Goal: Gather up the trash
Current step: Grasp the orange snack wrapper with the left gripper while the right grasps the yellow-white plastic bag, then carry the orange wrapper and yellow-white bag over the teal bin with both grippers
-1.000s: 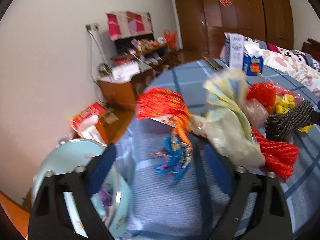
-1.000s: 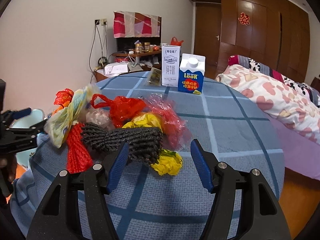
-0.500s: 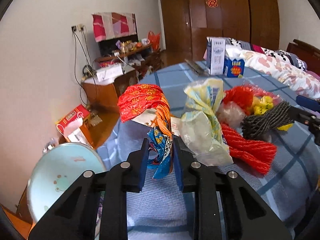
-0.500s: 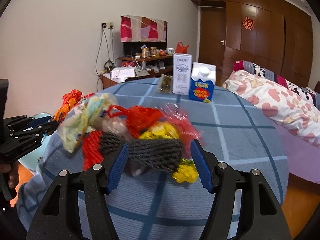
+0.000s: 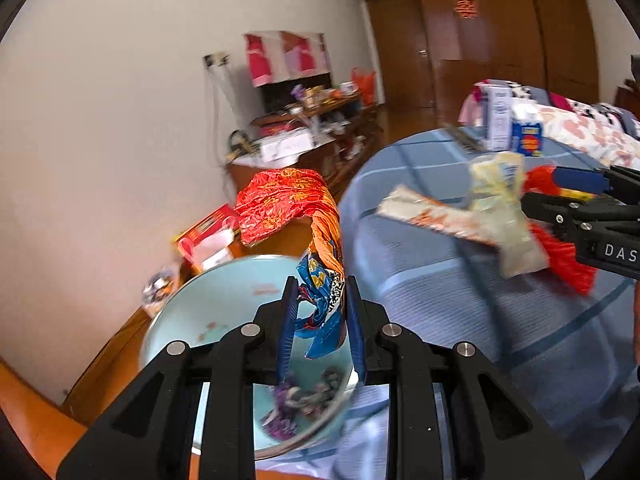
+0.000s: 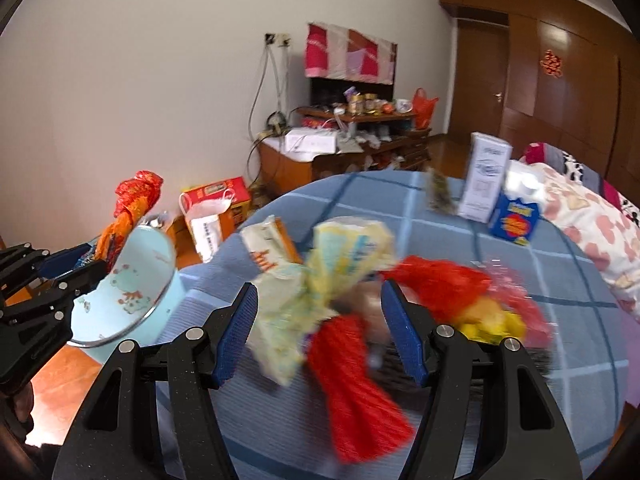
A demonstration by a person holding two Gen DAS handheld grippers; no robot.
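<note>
Orange wrapper: pinched by left gripper above bin, lower centre.
Right gripper: fingers wide, empty, over table litter.
Next: probably release into bin.

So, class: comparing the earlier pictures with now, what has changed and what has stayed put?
The left gripper closed on the red-orange wrapper and carried it off the table to above the light-blue bin. The right gripper, open, moved left over the trash pile. The two cartons stayed put.
</note>
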